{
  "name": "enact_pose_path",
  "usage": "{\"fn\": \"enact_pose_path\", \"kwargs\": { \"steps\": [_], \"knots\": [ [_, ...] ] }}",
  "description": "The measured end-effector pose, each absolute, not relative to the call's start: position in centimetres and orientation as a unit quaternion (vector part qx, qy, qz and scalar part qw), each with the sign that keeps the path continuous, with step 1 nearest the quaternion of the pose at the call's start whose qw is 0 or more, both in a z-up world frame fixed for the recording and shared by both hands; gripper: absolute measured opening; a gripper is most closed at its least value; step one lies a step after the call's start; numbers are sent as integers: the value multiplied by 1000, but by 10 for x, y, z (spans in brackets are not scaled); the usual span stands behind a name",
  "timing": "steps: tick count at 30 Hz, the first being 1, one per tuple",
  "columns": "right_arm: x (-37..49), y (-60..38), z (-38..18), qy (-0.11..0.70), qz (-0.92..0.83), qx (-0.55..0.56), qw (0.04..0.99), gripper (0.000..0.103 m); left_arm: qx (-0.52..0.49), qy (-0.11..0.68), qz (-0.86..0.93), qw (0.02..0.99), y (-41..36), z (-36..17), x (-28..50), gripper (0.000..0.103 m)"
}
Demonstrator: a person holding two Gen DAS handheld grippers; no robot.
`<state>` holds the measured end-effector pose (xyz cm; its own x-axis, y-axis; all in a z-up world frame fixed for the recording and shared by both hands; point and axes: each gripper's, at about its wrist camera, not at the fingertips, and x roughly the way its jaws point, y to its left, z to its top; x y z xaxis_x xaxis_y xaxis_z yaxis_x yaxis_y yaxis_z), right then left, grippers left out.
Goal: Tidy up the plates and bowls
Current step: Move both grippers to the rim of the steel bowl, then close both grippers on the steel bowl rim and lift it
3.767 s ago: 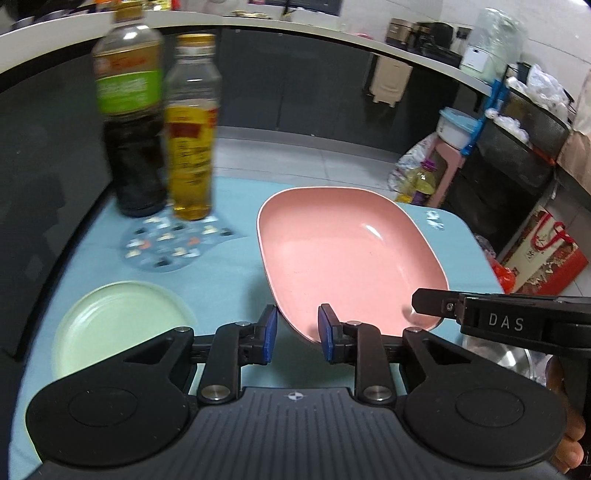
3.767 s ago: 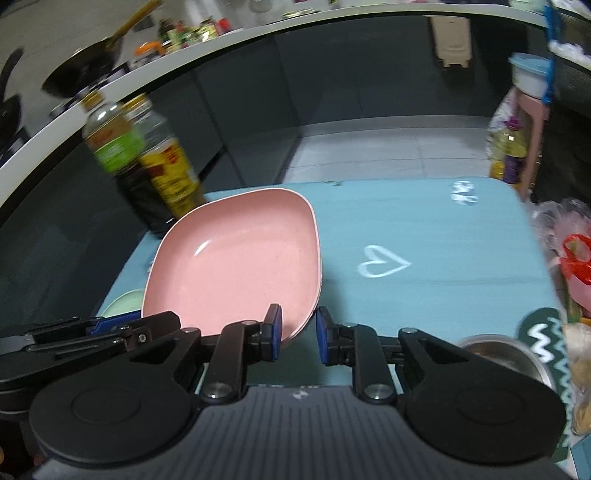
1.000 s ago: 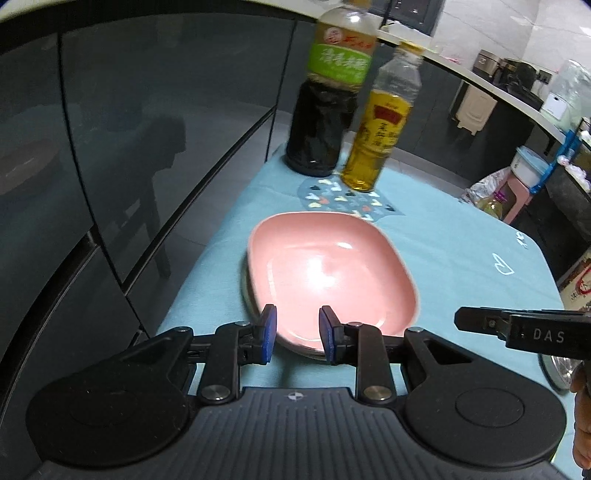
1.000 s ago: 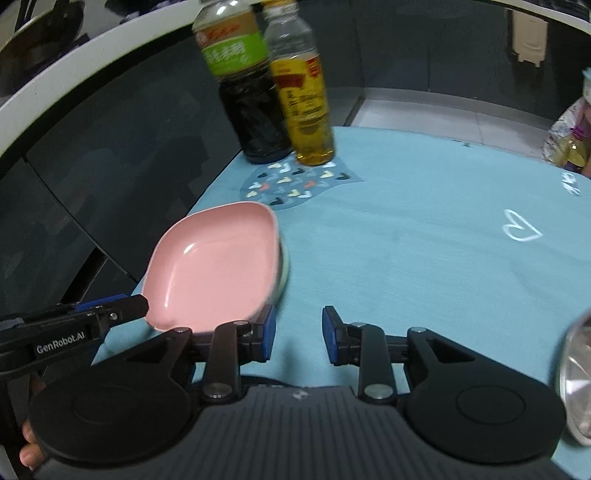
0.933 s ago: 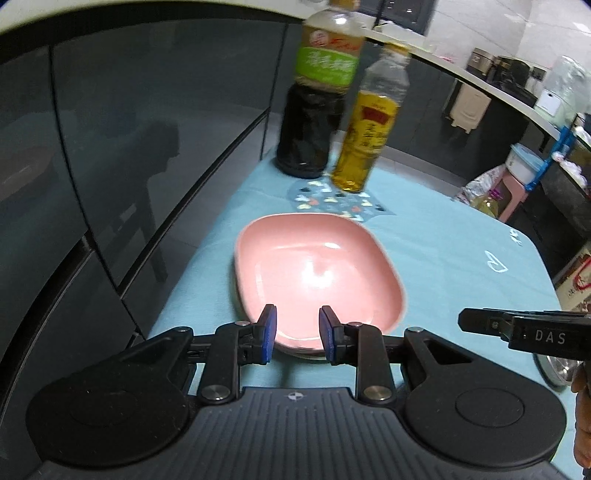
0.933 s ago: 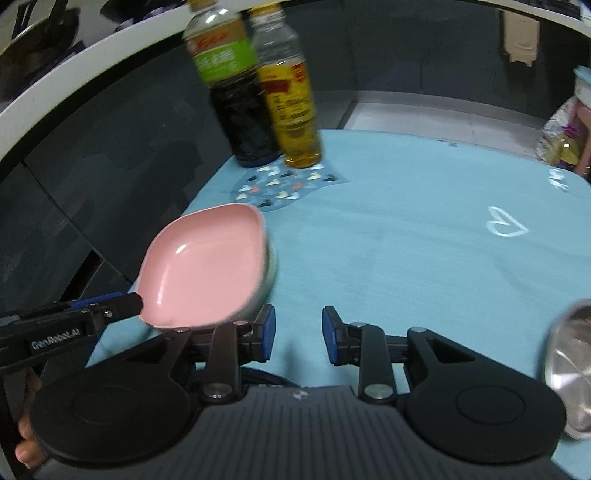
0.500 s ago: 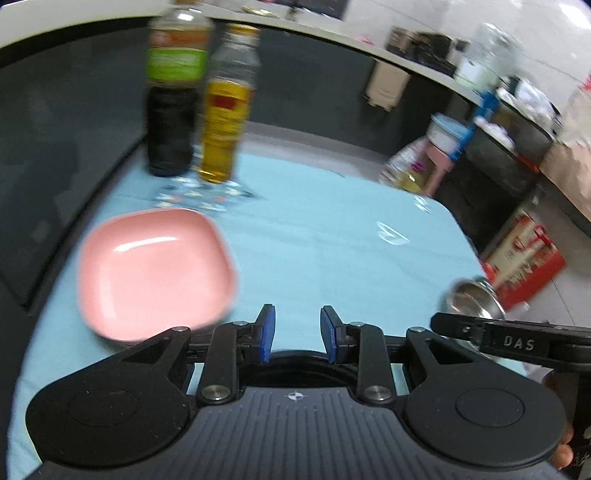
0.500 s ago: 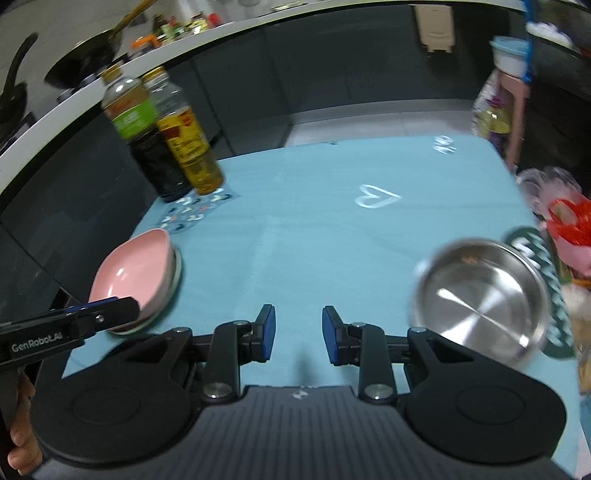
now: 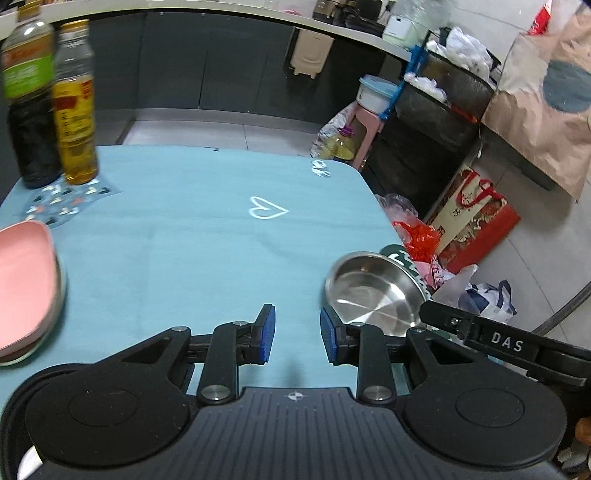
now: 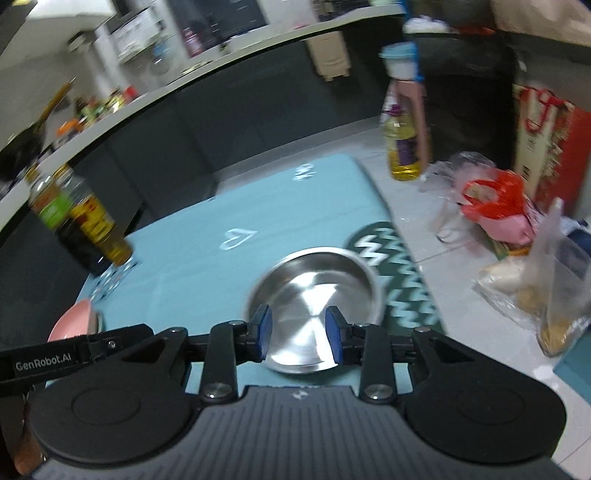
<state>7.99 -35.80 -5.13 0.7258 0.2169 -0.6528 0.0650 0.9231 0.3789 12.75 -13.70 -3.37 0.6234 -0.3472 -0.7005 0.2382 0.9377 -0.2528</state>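
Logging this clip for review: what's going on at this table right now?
A person with a gripper in each hand is tidying dishes. The pink plate sits stacked on another dish at the table's left edge, with nothing gripping it. The right gripper, jaws just opening and empty, hangs over the steel bowl near the table's right edge. The left gripper is open and empty beside it.

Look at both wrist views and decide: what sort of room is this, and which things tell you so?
Most likely a home kitchen. A long counter over dark cabinets runs along the back, sauce and oil bottles stand on the cloth-covered table, and a steel bowl and pink plate sit on it.
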Motion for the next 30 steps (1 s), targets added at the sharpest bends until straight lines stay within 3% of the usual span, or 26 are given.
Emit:
{"fn": "enact_pose_path", "kwargs": {
  "steps": [30],
  "knots": [
    [99, -395, -89, 401, 8, 254, 880, 23, -67, 475, -151, 865, -184, -75, 177, 26]
  ]
}}
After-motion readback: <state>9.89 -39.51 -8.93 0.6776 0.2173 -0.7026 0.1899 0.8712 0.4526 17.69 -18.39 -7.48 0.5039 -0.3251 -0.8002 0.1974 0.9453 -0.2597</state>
